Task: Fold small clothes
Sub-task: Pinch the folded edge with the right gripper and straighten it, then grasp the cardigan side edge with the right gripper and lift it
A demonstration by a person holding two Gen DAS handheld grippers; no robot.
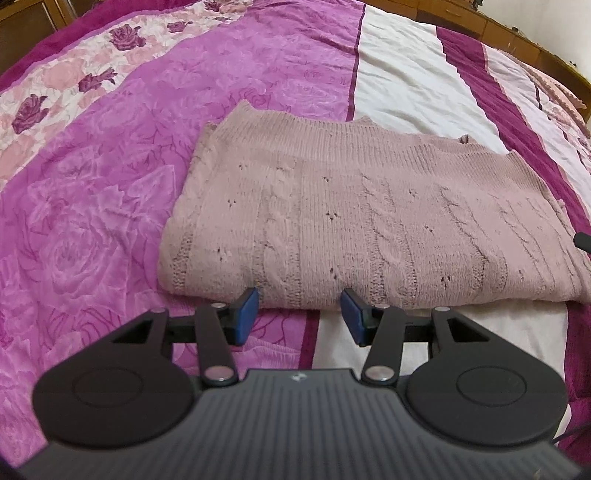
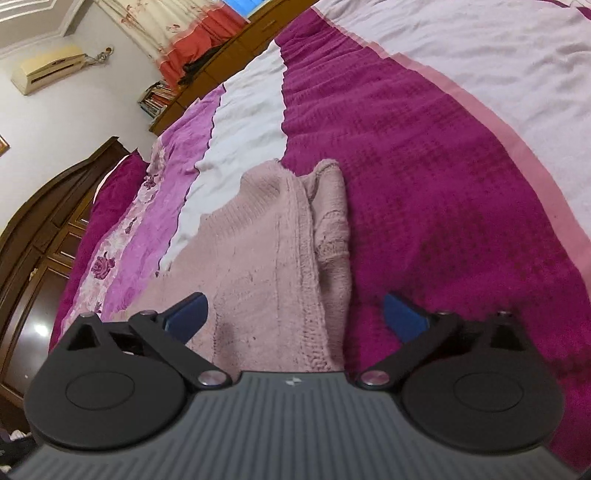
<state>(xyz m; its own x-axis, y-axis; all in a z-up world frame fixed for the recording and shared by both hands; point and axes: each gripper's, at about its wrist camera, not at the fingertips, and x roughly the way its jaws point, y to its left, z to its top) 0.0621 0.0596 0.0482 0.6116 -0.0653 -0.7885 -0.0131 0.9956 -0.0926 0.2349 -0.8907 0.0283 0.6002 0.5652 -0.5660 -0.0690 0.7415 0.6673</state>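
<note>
The left gripper (image 1: pixel 299 317) has its blue-padded fingers (image 1: pixel 245 314) spread fairly wide, gripping nothing; the tips sit just at the near folded edge of the pink knitted sweater (image 1: pixel 369 221), which fills the 12 o'clock half of that view. Whether the pads actually touch the knit cannot be told.

The right gripper (image 2: pixel 295 317) is spread wider still and also grips nothing. Its fingers (image 2: pixel 184 317) straddle the end of the sweater (image 2: pixel 266 266): the pad at 9 o'clock lies over the pink knit, while the pad at 3 o'clock is over the dark magenta part of the bedspread (image 2: pixel 443 184), beside the sweater's edge. A bunched sleeve or inner layer shows along the sweater's side toward 1 o'clock.

The sweater lies folded into a flat rectangle with cable patterning on top, resting on the bedspread (image 1: pixel 92 184), which has bands of orchid rose print, white, deep magenta and a floral strip.

In the right wrist view, a dark wooden wardrobe (image 2: pixel 37 240) stands at 9 o'clock, an air conditioner (image 2: pixel 48 72) hangs on the wall at 10 o'clock, and curtains (image 2: pixel 177 33) with books (image 2: pixel 157 98) beneath them are near 11 o'clock.
</note>
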